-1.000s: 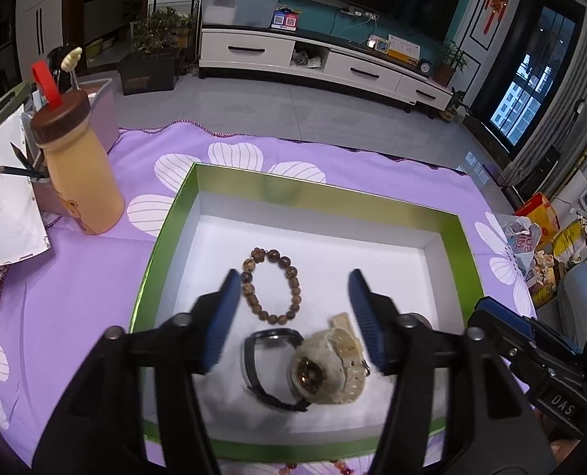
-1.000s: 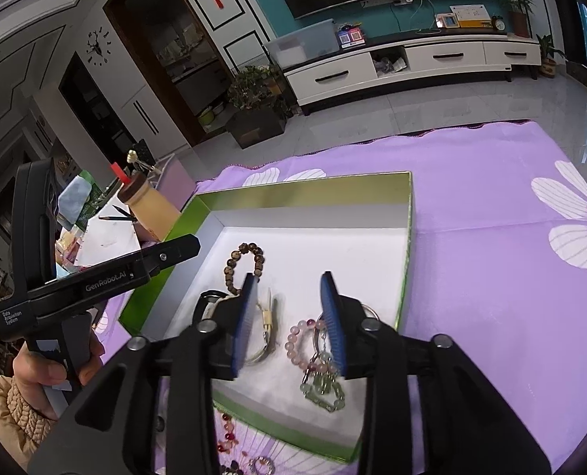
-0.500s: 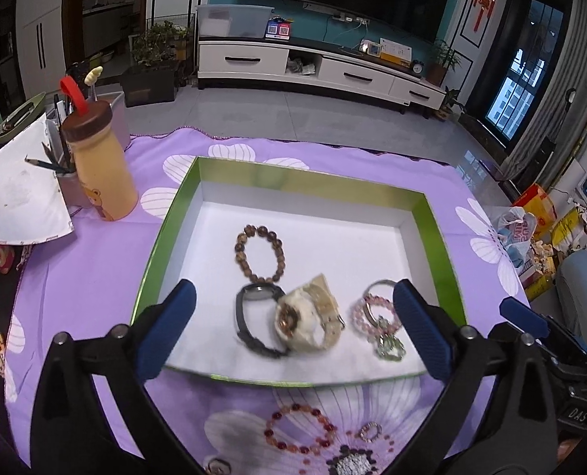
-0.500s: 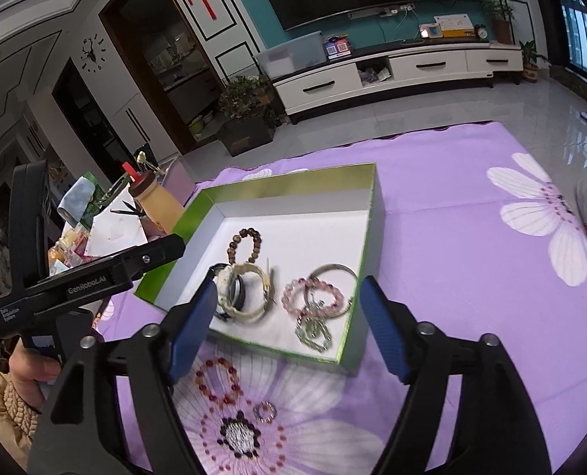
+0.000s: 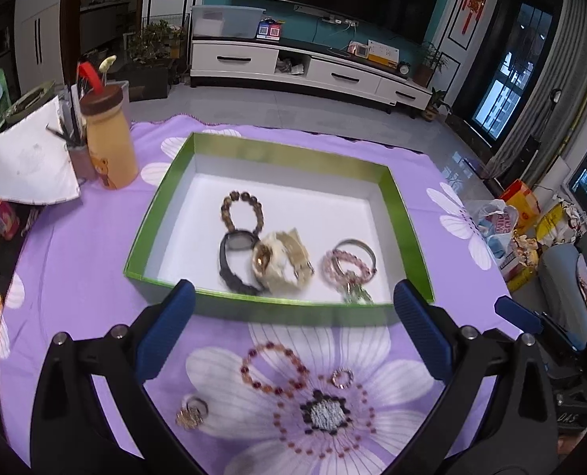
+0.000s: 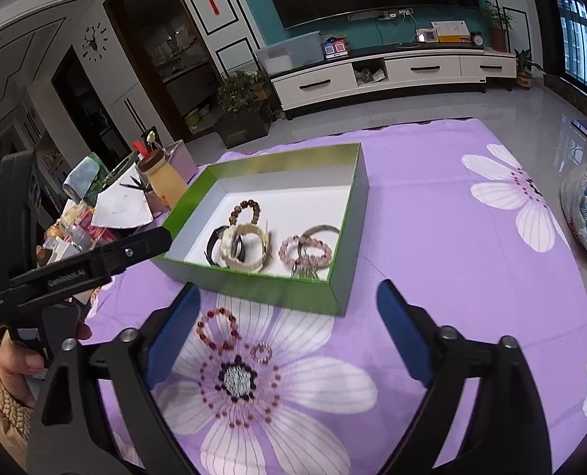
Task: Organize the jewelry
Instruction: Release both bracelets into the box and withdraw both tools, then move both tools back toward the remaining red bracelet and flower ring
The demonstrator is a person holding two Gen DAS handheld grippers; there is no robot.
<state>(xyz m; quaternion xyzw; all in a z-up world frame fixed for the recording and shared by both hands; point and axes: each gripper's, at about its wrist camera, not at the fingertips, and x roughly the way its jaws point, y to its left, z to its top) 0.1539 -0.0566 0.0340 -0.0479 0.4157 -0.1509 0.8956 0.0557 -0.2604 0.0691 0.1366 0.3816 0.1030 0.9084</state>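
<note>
I have my left gripper (image 5: 293, 332) wide open and holding nothing. My right gripper (image 6: 289, 332) has just been opening wide and is empty too. The green box (image 5: 277, 308) holds bracelets and watches. A red bead bracelet (image 5: 273, 368) lies on the purple cloth (image 5: 75, 245) near it.

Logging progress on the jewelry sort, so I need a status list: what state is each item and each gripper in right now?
Green box: open, no lid.
Brown bead bracelet: in box, flat.
Black watch: in box, against cream watch.
Cream watch: in box.
Pink bracelet: in box, over metal bangle.
Red bead bracelet: on cloth, outside box.
Two rings: on cloth.
Left gripper: open, empty.
Right gripper: open, empty, jaws just widened.
</note>
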